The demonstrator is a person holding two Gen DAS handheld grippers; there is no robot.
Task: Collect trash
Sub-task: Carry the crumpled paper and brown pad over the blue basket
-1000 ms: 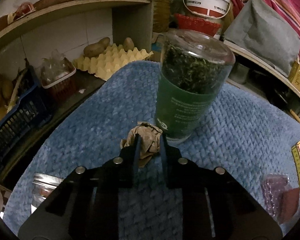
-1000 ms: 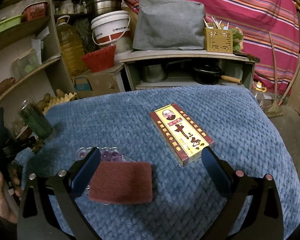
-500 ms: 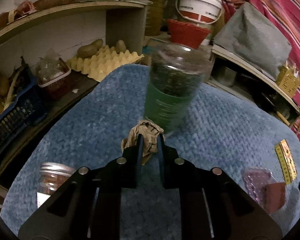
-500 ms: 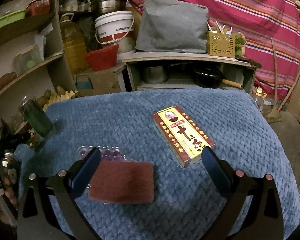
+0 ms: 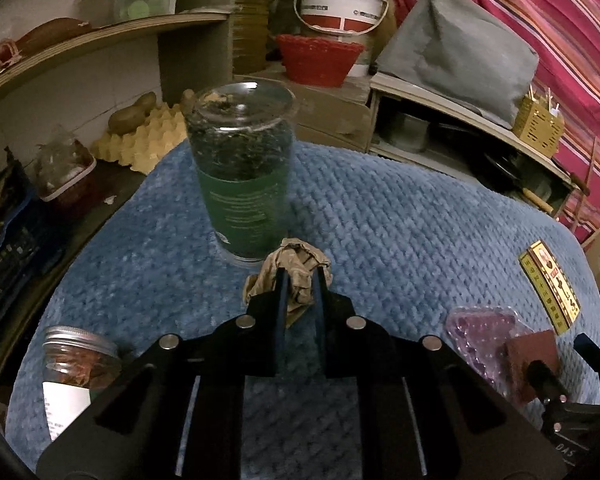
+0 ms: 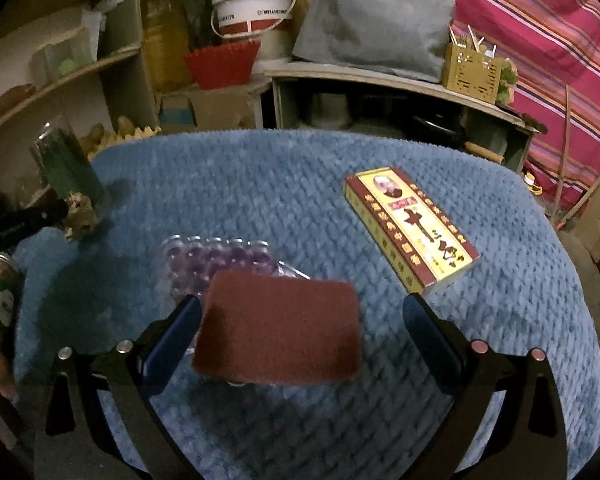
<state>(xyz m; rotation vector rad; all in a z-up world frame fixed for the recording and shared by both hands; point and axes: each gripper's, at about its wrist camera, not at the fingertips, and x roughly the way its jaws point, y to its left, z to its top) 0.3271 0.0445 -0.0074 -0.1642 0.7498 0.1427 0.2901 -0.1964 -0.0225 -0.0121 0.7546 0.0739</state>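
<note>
A crumpled ball of brown paper [image 5: 300, 258] is pinched between the pads of my left gripper [image 5: 301, 280], which is shut on it, just in front of the tall jar. From the right wrist view the same paper [image 6: 80, 214] shows at the far left, low over the blue cloth [image 6: 300, 168]. My right gripper [image 6: 302, 306] stands wide open, one finger on each side of a dark red scouring pad [image 6: 278, 336]. The pad lies on a purple blister pack [image 6: 216, 258]. Neither finger touches the pad.
A tall glass jar of dried green leaves [image 5: 244, 184] stands right behind the paper. A small metal-lidded jar [image 5: 76, 360] sits at the near left. A yellow and red box [image 6: 412, 236] lies to the right. Shelves, a bucket and baskets crowd the table's far side.
My left gripper closed tighter on the paper and swung right, so the tall jar slid left in its view. My right gripper came forward and down until the scouring pad lay between its fingers.
</note>
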